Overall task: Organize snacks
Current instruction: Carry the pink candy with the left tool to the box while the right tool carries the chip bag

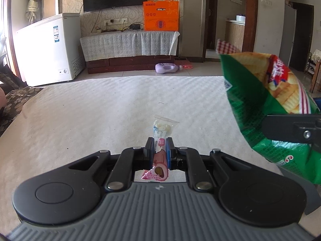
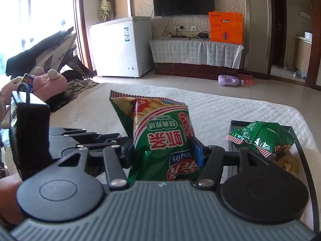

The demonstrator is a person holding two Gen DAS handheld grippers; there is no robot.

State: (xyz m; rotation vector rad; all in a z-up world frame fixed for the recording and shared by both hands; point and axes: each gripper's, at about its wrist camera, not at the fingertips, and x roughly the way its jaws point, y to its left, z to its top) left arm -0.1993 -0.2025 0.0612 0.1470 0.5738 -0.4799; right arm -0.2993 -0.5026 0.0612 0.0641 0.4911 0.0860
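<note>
My left gripper (image 1: 159, 147) is shut on a small pink and clear snack packet (image 1: 162, 130), held above the white tablecloth (image 1: 90, 116). My right gripper (image 2: 163, 149) is shut on a green chip bag (image 2: 160, 138), held upright; the same bag (image 1: 260, 92) shows at the right of the left wrist view. A black tray (image 2: 305, 150) at the right holds another green chip bag (image 2: 260, 136) and a yellowish packet (image 2: 286, 161). The left gripper body (image 2: 30, 132) shows at the left of the right wrist view.
The table's far edge faces a tiled floor with a purple bottle (image 1: 167, 68). A white freezer (image 1: 48, 48), a TV cabinet (image 1: 130, 46) with an orange box (image 1: 161, 16), and plush toys on a sofa (image 2: 46, 80) at the left surround the table.
</note>
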